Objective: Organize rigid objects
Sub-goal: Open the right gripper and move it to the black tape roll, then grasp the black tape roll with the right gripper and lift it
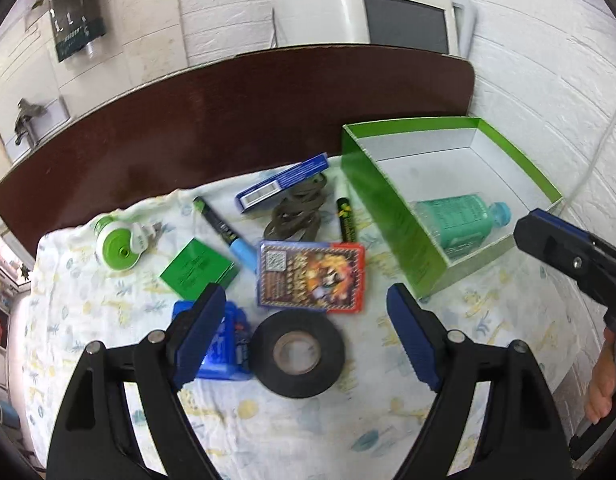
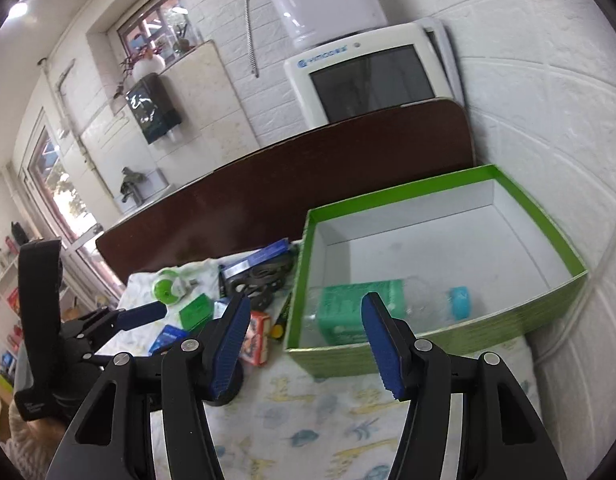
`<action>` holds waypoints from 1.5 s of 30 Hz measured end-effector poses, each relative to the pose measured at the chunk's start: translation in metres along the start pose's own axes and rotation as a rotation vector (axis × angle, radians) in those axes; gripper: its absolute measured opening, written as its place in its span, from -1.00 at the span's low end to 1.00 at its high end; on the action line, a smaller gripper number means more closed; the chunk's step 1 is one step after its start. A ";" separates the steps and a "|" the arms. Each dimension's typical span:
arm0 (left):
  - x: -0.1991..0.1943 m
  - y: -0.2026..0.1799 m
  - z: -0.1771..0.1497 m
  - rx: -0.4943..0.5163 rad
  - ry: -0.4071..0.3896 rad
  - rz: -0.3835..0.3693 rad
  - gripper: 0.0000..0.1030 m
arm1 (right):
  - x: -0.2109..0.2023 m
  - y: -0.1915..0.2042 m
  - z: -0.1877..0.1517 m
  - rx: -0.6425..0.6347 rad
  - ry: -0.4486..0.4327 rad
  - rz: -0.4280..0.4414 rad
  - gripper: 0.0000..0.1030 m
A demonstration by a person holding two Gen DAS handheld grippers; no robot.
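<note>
Jaws spread and empty on both grippers; the left gripper (image 1: 304, 316) hangs right over the tape (image 1: 297, 353). That flat roll lies between its jaws, while the right gripper (image 2: 304, 344) faces the box (image 2: 428, 354).

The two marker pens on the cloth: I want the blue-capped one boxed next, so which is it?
The longer marker, lying left of the card pack beside the green box. The other marker, by the big box, shows no blue.

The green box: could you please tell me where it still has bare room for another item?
The green box holds only a bottle along its near wall; the floor behind it is bare. The cloth left of the box is crowded.
</note>
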State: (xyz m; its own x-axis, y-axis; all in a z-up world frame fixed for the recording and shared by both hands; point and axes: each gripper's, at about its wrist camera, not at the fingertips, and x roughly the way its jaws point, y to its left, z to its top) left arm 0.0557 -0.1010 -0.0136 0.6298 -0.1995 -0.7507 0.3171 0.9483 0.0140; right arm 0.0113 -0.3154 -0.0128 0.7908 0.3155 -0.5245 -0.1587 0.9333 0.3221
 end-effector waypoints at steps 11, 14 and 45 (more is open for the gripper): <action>0.009 0.044 -0.060 -0.100 0.108 -0.128 0.19 | 0.063 0.048 -0.054 0.022 0.222 0.050 0.03; 0.020 0.055 -0.064 -0.161 0.148 -0.187 -0.05 | 0.073 0.053 -0.056 0.031 0.248 0.024 -0.11; 0.063 0.072 -0.050 -0.209 0.194 -0.323 -0.38 | 0.123 0.053 -0.063 0.126 0.399 0.007 -0.32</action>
State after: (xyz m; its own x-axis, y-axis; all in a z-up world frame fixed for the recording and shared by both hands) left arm 0.0830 -0.0325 -0.0928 0.3701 -0.4633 -0.8052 0.3131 0.8782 -0.3614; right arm 0.0633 -0.2166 -0.1102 0.4950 0.3864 -0.7783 -0.0700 0.9105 0.4075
